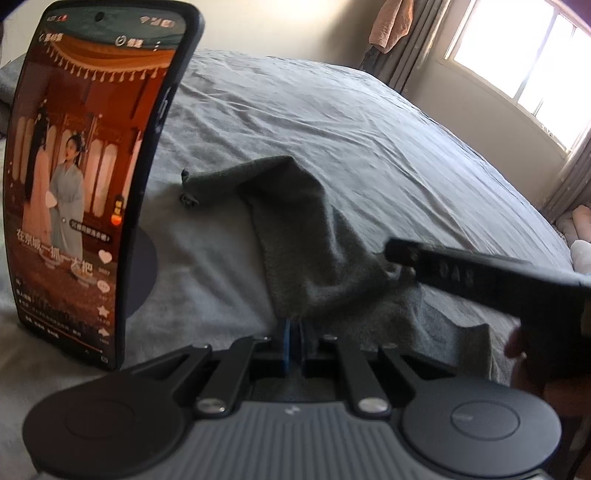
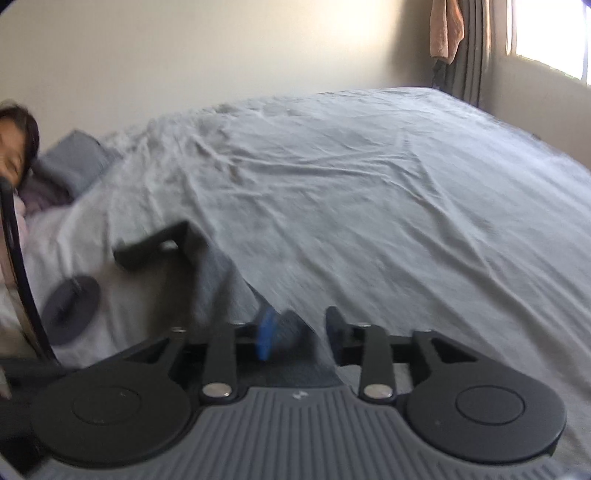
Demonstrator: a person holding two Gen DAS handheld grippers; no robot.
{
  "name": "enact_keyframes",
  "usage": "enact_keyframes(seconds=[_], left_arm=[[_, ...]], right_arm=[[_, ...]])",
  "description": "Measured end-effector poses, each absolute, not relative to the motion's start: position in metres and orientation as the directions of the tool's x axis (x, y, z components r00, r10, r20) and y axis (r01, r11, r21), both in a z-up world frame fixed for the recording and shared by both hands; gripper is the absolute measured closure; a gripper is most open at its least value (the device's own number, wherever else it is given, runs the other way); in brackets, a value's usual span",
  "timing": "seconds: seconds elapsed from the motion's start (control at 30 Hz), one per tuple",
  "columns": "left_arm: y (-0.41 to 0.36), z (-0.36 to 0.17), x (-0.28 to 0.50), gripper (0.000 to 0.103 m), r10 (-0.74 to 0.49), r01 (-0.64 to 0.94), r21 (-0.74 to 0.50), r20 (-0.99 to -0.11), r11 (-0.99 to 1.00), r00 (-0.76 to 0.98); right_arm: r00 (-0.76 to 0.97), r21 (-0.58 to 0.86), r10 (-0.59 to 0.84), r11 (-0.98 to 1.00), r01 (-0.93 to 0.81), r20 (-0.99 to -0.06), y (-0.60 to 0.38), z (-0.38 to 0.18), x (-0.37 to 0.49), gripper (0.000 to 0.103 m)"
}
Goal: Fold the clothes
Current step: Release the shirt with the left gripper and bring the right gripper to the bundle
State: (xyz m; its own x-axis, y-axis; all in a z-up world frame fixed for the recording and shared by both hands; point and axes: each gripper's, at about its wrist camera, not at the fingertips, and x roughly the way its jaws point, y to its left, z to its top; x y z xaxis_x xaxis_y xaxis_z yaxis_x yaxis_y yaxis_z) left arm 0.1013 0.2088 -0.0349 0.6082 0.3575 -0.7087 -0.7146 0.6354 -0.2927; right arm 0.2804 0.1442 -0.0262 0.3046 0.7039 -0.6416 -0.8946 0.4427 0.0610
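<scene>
We logged the left gripper (image 1: 293, 341) with its blue-padded fingers (image 1: 286, 345) pressed together on the near edge of a dark grey garment (image 1: 314, 236). The garment rose from that grasp and draped back over the grey bedsheet (image 1: 369, 133), near the bed's near edge, with a drawstring end (image 1: 188, 197) lying toward the left.

Only the left wrist view showed the phone (image 1: 92, 177) standing upright on a round-based stand at the near left of the bed, its screen lit with a video. It also caught the other gripper's black body (image 1: 480, 280) reaching in from the right, beside the garment.

In the right wrist view we noted the right gripper (image 2: 299, 332) with its fingers spread apart, grey cloth lying between them; the picture was blurred, so we could not tell whether the pads touched it. This view alone showed a person (image 2: 14, 147) at the far left edge of the bed and the stand's round base (image 2: 72, 308).

Both views showed a window (image 1: 517, 62) and a peach cloth (image 2: 447, 29) hanging by it.
</scene>
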Motion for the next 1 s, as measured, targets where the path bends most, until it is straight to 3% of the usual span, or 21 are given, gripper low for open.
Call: enact_keyframes(seconds=[0.1,0.2,0.33,0.4,0.5,0.53,0.67,0.77,0.9,1.0], left_arm=[[0.208,-0.035,0.101,0.097,0.359,-0.714,-0.290,-0.709,0.637,0.608],[0.209,-0.034,0.101,0.097,0.355,-0.714,-0.293,-0.710,0.636,0.608],[0.210,-0.034,0.100,0.097,0.349,-0.715,-0.304,-0.712,0.629,0.610],[0.210,-0.034,0.100,0.098,0.346,-0.716,-0.309,-0.713,0.626,0.610],[0.210,-0.034,0.098,0.098,0.342,-0.717,-0.316,-0.714,0.621,0.611],[0.210,-0.033,0.098,0.098,0.341,-0.717,-0.318,-0.714,0.620,0.612],[0.210,-0.033,0.096,0.098,0.336,-0.719,-0.328,-0.715,0.613,0.613],[0.209,-0.032,0.095,0.098,0.332,-0.720,-0.335,-0.716,0.608,0.614],[0.210,-0.032,0.096,0.097,0.335,-0.721,-0.336,-0.715,0.606,0.614],[0.209,-0.033,0.097,0.097,0.340,-0.721,-0.331,-0.712,0.608,0.614]], right_arm=[[0.265,0.078,0.689,0.423,-0.903,-0.674,0.151,-0.032,0.281,0.065],[0.234,0.056,0.671,0.381,-0.923,-0.704,0.157,-0.039,0.275,0.097],[0.370,-0.012,0.686,0.466,-0.884,-0.627,0.153,-0.029,0.269,0.098],[0.431,0.021,0.685,0.545,-0.838,-0.587,0.147,-0.023,0.275,0.098],[0.422,0.017,0.667,0.547,-0.837,-0.614,0.149,-0.023,0.279,0.096],[0.410,0.026,0.675,0.536,-0.844,-0.613,0.151,-0.021,0.279,0.091],[0.352,0.071,0.722,0.483,-0.872,-0.595,0.159,-0.012,0.279,0.085],[0.307,0.104,0.755,0.442,-0.891,-0.580,0.164,-0.005,0.279,0.068],[0.196,0.146,0.804,0.330,-0.933,-0.562,0.180,0.006,0.278,0.066],[0.151,0.083,0.794,0.246,-0.966,-0.589,0.199,0.004,0.268,0.066]])
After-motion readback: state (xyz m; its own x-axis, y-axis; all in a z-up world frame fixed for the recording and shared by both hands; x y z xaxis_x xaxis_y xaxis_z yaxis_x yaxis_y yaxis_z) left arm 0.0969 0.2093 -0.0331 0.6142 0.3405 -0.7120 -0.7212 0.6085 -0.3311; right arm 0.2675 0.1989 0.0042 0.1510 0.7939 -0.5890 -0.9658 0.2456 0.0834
